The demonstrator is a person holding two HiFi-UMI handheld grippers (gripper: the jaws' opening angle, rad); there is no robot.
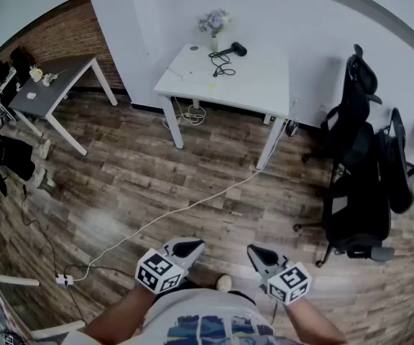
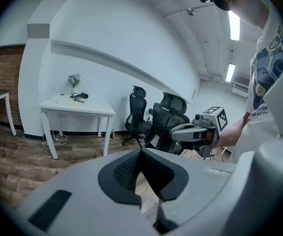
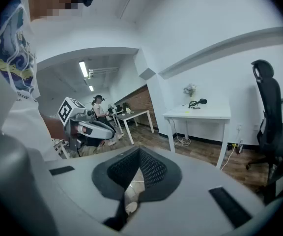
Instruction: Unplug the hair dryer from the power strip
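A black hair dryer [image 1: 237, 48] lies on the white table [image 1: 250, 85] by the far wall, with its black cord [image 1: 223, 67] coiled beside it. In the left gripper view the hair dryer [image 2: 82, 96] is far off; the same holds for the hair dryer [image 3: 200, 101] in the right gripper view. I cannot make out a power strip on the table. My left gripper [image 1: 192, 247] and right gripper [image 1: 256, 251] are held close to the person's body, several steps from the table. Both are shut with nothing between the pads [image 2: 131, 168] [image 3: 149, 168].
A white cable [image 1: 192, 203] runs across the wooden floor from the table to a small white socket block [image 1: 64, 280]. Black office chairs [image 1: 358, 164] stand at the right. A grey desk [image 1: 49, 85] stands at the left by the brick wall. A flower vase [image 1: 214, 26] is on the table.
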